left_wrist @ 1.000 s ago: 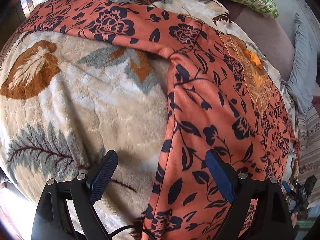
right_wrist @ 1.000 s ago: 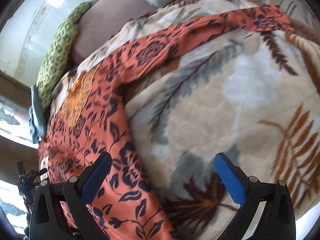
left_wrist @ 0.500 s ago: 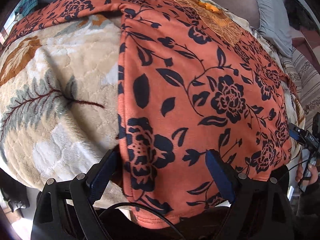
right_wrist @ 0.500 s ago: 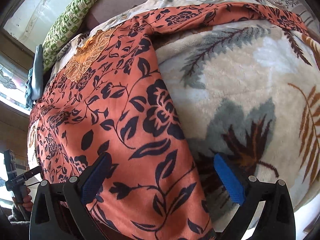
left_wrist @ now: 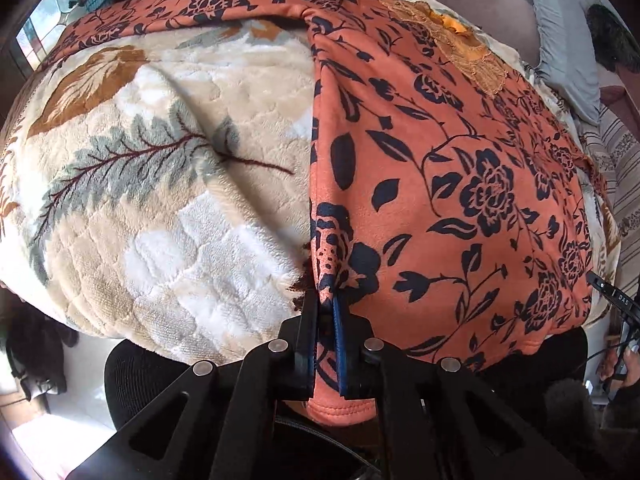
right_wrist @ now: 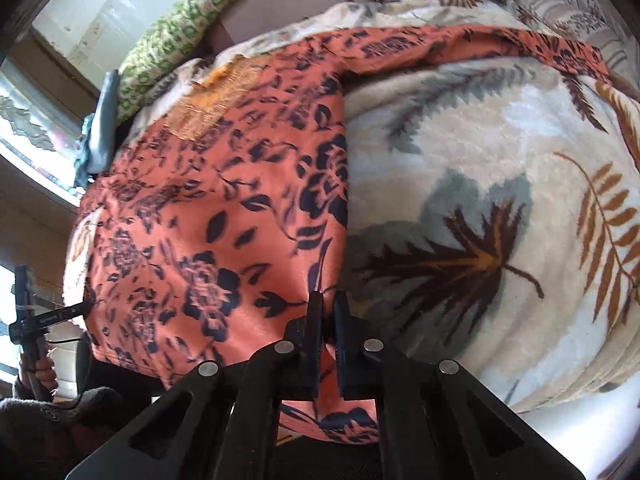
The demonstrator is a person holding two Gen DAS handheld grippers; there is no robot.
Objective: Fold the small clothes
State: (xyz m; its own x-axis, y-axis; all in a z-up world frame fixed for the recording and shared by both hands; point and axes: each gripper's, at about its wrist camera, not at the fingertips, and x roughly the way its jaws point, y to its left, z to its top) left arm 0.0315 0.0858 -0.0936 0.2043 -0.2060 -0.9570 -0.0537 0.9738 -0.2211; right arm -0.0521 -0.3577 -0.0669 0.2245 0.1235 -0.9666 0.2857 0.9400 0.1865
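Currently both grippers are clamped on the bottom hem of the orange floral garment (left_wrist: pixel 460 184), which lies flat on the leaf-print blanket (left_wrist: pixel 160 184).

Left wrist view: the left gripper (left_wrist: pixel 326 308) has just been closing, and its jaws now pinch the garment's near corner, with the hem bulging out below the fingers; one sleeve (left_wrist: pixel 192 8) stretches away across the top of the blanket, and a grey pillow (left_wrist: pixel 560 40) lies at the far right. Right wrist view: the right gripper (right_wrist: pixel 327 304) has likewise just been closing, and its jaws pinch the opposite hem corner; the picture is slightly blurred. Only this view shows the other sleeve (right_wrist: pixel 500 40), a green patterned cushion (right_wrist: pixel 180 28) and, at the lower left edge, a hand (right_wrist: pixel 38 372) holding the other gripper's handle. The embroidered neckline (left_wrist: pixel 472 52) appears in both views.
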